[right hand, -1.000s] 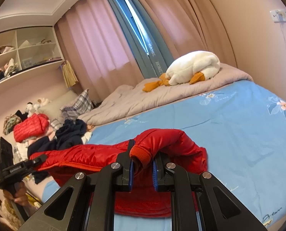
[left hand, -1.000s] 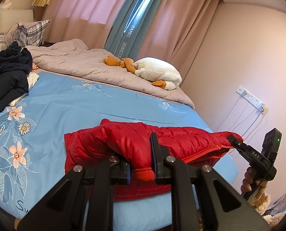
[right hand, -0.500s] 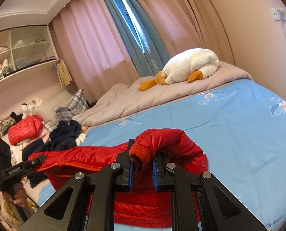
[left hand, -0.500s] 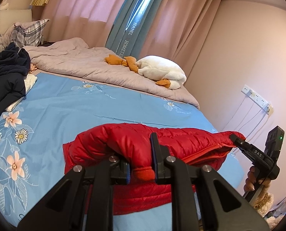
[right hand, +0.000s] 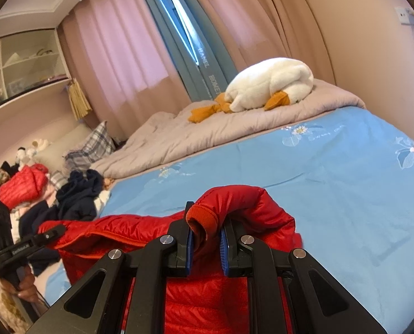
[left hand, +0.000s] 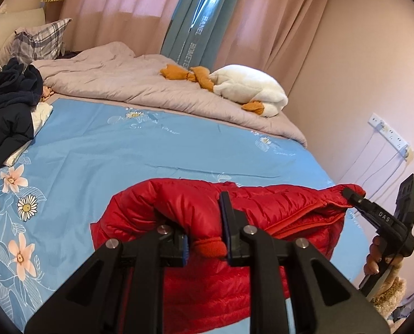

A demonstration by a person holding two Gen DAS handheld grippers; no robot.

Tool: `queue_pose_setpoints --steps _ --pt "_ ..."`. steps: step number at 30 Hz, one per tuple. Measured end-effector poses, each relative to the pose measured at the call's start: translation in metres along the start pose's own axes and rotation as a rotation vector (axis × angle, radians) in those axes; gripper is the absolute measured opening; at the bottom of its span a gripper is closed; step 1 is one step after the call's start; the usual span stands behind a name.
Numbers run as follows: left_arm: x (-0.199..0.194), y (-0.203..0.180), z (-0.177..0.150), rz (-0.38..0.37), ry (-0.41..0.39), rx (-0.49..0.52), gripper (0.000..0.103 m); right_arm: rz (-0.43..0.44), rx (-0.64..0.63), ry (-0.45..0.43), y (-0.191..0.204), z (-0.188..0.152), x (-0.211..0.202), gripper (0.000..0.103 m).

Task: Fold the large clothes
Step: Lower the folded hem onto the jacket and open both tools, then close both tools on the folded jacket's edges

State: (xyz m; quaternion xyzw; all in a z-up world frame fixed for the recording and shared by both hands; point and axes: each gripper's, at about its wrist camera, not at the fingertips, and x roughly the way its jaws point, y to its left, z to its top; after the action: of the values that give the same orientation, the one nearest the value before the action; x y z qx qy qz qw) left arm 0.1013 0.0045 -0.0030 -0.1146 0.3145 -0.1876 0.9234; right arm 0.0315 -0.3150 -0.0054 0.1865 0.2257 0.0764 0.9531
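Bed point(left hand: 151, 150) with blue flowered sheet, my red puffer jacket point(left hand: 262, 208) stretched across its near edge, my left tongs point(left hand: 205, 239) clamped on one cuff, my right tongs point(right hand: 205, 236) clamped on the other

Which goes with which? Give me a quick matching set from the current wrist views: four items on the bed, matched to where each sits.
Things:
1. red puffer jacket
2. white goose plush
3. dark navy clothes
4. plaid pillow

Places:
A. on the grey quilt near the curtains
B. at the head of the bed, behind the dark pile
C. cuffs clamped in both grippers over the near edge of the blue sheet
D. heaped at the blue sheet's side edge, next to the quilt

Pairs: 1-C, 2-A, 3-D, 4-B
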Motion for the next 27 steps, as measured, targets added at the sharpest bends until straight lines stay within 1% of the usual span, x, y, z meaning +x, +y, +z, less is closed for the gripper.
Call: queue_pose_setpoints --steps 3,4,5,6,7,8,9,10,12,14,15,17,19,21,23,25,26,27 --pt "0.011 0.004 0.0 0.008 0.018 -0.005 0.021 -0.012 0.007 0.012 -0.003 0.0 0.008 0.016" --pt "0.014 0.004 0.0 0.01 0.02 -0.005 0.024 -0.019 0.006 0.014 -0.004 0.001 0.011 0.016" --pt "0.017 0.005 0.0 0.01 0.019 -0.003 0.032 -0.025 0.005 0.018 -0.004 0.0 0.013 0.016" --pt "0.019 0.005 -0.001 0.008 0.021 0.001 0.043 -0.027 0.005 0.022 -0.005 0.0 0.015 0.016" --pt "0.021 0.004 -0.001 0.006 0.023 0.005 0.049 -0.03 0.005 0.029 -0.006 -0.001 0.017 0.016" --pt "0.022 0.004 -0.002 -0.002 0.026 0.012 0.065 -0.031 0.001 0.036 -0.006 -0.002 0.019 0.016" --pt "0.022 0.004 -0.004 -0.005 0.026 0.018 0.079 -0.034 -0.005 0.041 -0.005 -0.002 0.021 0.019" --pt "0.022 0.004 -0.003 0.001 0.021 0.023 0.083 -0.041 -0.01 0.044 -0.004 -0.002 0.022 0.024" --pt "0.016 0.004 -0.004 0.039 -0.008 0.044 0.093 -0.093 -0.029 0.022 -0.003 -0.002 0.02 0.043" --pt "0.01 0.007 -0.004 0.057 -0.027 0.045 0.096 -0.147 -0.054 -0.011 -0.001 -0.002 0.015 0.048" --pt "0.007 0.011 -0.003 0.054 -0.028 0.034 0.096 -0.162 -0.065 -0.019 -0.001 -0.002 0.012 0.048" --pt "0.005 0.018 -0.003 0.062 -0.022 0.018 0.096 -0.165 -0.067 -0.015 -0.003 -0.002 0.009 0.048" --pt "0.005 0.025 -0.004 0.097 -0.019 0.017 0.097 -0.176 -0.073 -0.004 -0.006 -0.003 0.007 0.05" --pt "0.007 0.035 -0.007 0.134 -0.007 0.006 0.097 -0.196 -0.086 0.01 -0.008 -0.004 0.009 0.056" --pt "0.014 0.048 -0.011 0.159 0.023 -0.017 0.097 -0.21 -0.097 0.039 -0.012 -0.007 0.013 0.057" --pt "0.025 0.062 -0.016 0.189 0.061 -0.044 0.096 -0.218 -0.096 0.075 -0.015 -0.008 0.022 0.06" --pt "0.031 0.068 -0.018 0.205 0.08 -0.054 0.096 -0.219 -0.094 0.093 -0.016 -0.009 0.027 0.065" --pt "0.039 0.074 -0.02 0.217 0.099 -0.064 0.095 -0.217 -0.09 0.121 -0.019 -0.01 0.034 0.067"
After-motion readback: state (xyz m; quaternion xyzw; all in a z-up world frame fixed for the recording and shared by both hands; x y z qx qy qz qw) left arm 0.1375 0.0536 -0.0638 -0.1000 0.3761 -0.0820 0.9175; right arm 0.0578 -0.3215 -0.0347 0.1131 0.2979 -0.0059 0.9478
